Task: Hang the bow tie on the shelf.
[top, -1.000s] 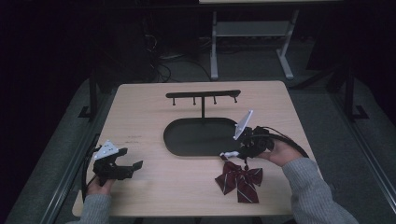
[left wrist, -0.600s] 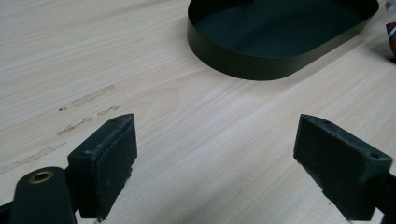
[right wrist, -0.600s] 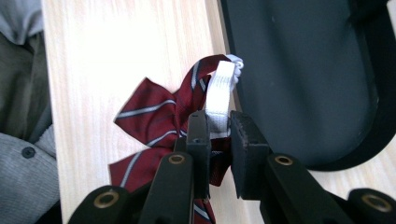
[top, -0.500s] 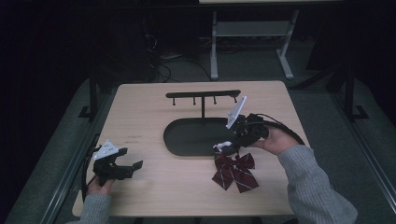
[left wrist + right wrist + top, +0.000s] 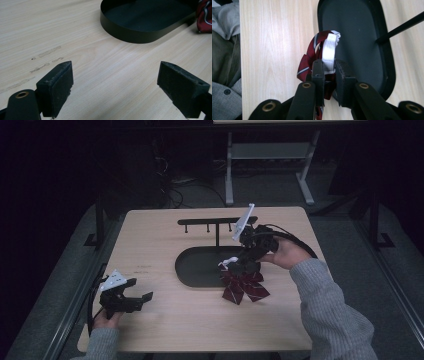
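The right gripper (image 5: 239,265) has its jaws almost shut; they pinch the white strap (image 5: 329,53) of a dark red bow (image 5: 245,286); in the right gripper view the strap sticks up between the two jaws, and the red cloth loops behind it toward 11 o'clock. In the high view the bow hangs from the gripper at the 4 o'clock edge of the tray (image 5: 197,267), with its tails spread on the table (image 5: 165,320); I cannot tell if all of it rests there. The tray is black and oval, and sits near the middle of the table; a thin post rises from it and carries a rack (image 5: 210,222) with small pegs, at 12 o'clock from the tray. The left gripper (image 5: 131,299) is well apart, near the table's 8 o'clock corner; its jaws stand wide open and hold nothing; bare wood lies between them in the left gripper view, and the tray (image 5: 140,27) is at 1 o'clock from them.
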